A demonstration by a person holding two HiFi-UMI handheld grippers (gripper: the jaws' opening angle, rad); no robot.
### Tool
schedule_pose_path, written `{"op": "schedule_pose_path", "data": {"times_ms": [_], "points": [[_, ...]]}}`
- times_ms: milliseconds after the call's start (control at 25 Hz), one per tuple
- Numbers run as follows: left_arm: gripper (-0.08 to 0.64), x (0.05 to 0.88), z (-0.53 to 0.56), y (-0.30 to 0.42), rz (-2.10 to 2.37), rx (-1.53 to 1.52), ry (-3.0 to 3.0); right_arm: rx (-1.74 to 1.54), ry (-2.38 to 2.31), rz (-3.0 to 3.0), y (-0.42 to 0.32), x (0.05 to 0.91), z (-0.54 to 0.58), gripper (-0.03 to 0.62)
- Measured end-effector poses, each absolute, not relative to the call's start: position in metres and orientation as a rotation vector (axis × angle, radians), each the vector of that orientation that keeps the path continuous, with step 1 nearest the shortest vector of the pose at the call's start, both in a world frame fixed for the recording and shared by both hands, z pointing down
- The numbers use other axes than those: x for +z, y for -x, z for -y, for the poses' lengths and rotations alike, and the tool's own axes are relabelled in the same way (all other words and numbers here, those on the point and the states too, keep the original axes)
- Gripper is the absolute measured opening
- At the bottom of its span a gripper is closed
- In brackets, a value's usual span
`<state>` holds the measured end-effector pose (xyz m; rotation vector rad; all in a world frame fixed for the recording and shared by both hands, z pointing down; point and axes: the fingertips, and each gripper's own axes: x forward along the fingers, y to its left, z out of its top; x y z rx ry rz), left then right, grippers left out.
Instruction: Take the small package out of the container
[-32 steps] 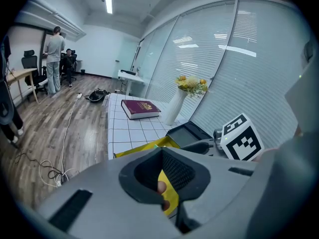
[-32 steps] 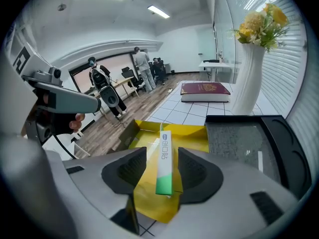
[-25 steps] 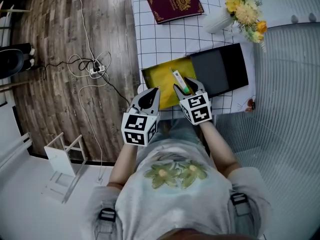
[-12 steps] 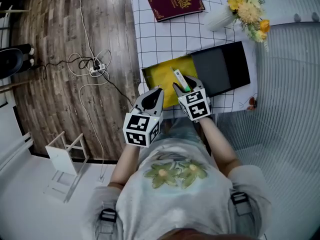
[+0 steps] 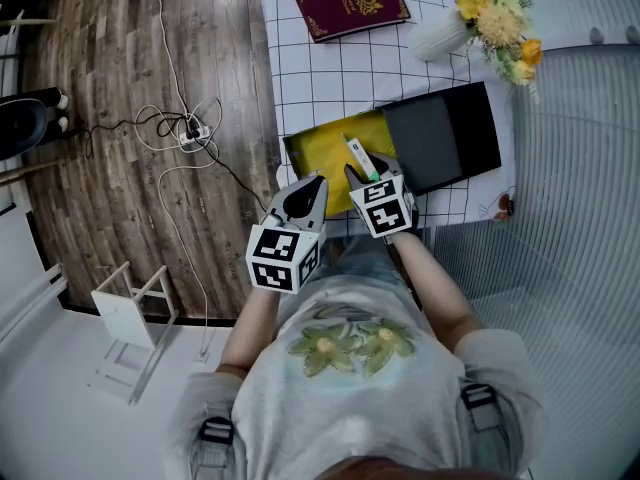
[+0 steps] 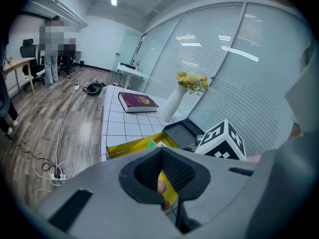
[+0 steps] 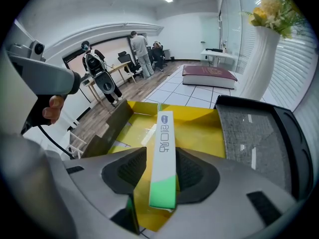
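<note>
Here, on the grid-clothed table (image 5: pixel 330 68) filling the upper centre of the head view, the yellow container (image 5: pixel 315 158) is lying open, with a black lid (image 5: pixel 440 138) just to its right. The left gripper (image 5: pixel 300 196) is hanging at the container's lower left, jaws together on nothing. The right gripper (image 7: pixel 162 171) is clamping the small package (image 7: pixel 163 153), a slim white-and-green box tilting over the yellow interior. The lift-out appears to be under way; the next move is calling for a steady pull clear of the walls.

Grey floral shirt (image 5: pixel 350 368); grey left tongs (image 5: pixel 312 184), right tongs (image 5: pixel 366 170).
</note>
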<state>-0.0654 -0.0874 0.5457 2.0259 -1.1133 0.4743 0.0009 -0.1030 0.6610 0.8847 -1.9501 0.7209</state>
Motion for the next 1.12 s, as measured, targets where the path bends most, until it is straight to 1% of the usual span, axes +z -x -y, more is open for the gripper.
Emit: {"op": "schedule_pose_path", "data": {"times_ms": [80, 120, 200, 240, 1120], "points": [[0.005, 0.546, 0.087, 0.065, 1.112, 0.476, -2.027, 0.722, -0.888, 1.936, -0.002, 0.663, 0.104, 0.17], [0.005, 0.546, 0.088, 0.065, 1.111, 0.477, -2.027, 0.714, -0.892, 1.93, -0.003, 0.663, 0.105, 0.157], [0.005, 0.546, 0.088, 0.065, 1.111, 0.478, -2.026, 0.697, -0.907, 1.923, -0.006, 0.664, 0.108, 0.102], [0.005, 0.546, 0.088, 0.065, 1.111, 0.478, -2.024, 0.695, -0.913, 1.922, -0.007, 0.665, 0.108, 0.092], [0.005, 0.536, 0.092, 0.069, 1.129, 0.493, -2.044, 0.691, -0.898, 1.919, -0.006, 0.665, 0.108, 0.087]]}}
